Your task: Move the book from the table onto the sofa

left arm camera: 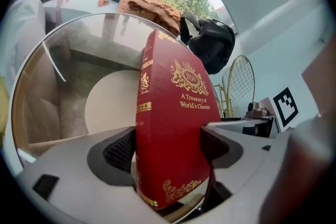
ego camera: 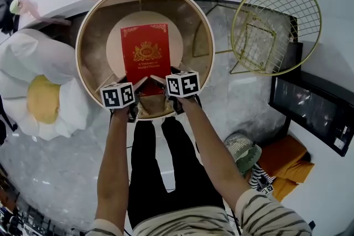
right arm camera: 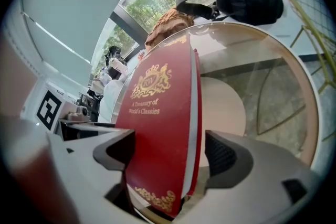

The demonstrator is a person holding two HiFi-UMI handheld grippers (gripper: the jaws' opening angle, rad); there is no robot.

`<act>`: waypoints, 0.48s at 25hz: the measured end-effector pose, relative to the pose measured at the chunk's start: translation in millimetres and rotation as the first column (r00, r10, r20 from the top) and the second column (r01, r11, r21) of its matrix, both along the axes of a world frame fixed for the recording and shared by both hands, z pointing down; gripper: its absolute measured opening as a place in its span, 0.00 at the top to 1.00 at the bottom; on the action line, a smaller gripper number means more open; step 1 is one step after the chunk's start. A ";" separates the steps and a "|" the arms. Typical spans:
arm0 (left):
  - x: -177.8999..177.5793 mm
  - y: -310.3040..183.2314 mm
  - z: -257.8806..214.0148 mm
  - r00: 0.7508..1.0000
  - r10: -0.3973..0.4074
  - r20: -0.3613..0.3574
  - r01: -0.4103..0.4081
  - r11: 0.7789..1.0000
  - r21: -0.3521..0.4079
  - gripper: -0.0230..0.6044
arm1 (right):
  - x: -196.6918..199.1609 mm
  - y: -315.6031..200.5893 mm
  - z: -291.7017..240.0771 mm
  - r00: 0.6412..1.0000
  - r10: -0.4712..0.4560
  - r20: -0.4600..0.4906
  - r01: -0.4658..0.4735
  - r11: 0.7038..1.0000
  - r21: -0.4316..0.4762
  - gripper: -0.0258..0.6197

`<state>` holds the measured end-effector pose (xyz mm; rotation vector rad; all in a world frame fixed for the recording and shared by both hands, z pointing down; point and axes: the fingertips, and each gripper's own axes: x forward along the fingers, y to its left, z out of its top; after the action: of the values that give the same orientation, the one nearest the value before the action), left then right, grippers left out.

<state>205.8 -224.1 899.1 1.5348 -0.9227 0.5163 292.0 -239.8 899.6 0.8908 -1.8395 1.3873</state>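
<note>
The red book (ego camera: 146, 52) lies on the round glass surface (ego camera: 194, 25), its near end between both claws. The left claw (left arm camera: 169, 145) is clamped on the spine side. The right claw (right arm camera: 169, 150) straddles the page edge, with a thin gap at one pad.

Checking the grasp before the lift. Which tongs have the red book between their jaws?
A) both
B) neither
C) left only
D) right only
A: each gripper view shows the red book standing between that gripper's own jaws, for the left tongs and the right tongs alike, and the head view shows them at its two near corners.
</note>
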 end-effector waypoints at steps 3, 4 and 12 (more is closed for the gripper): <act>2.3 -0.9 -0.5 1.000 0.001 -0.002 -0.001 1.000 -0.006 0.38 | -0.7 -1.3 -1.1 1.000 0.006 0.000 -0.006 1.000 -0.001 0.34; 2.6 -1.3 -0.5 1.000 0.003 -0.004 -0.003 1.000 -0.009 0.38 | -0.9 -1.8 -1.2 1.000 0.007 0.001 -0.007 1.000 -0.001 0.34; 3.8 -1.4 0.5 1.000 0.008 -0.002 -0.008 1.000 -0.018 0.39 | -1.1 -2.7 -1.0 1.000 0.005 0.000 -0.005 1.000 0.001 0.35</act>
<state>209.6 -225.5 899.6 1.5234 -0.9087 0.5276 290.9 -242.5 898.6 0.8968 -1.8390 1.3900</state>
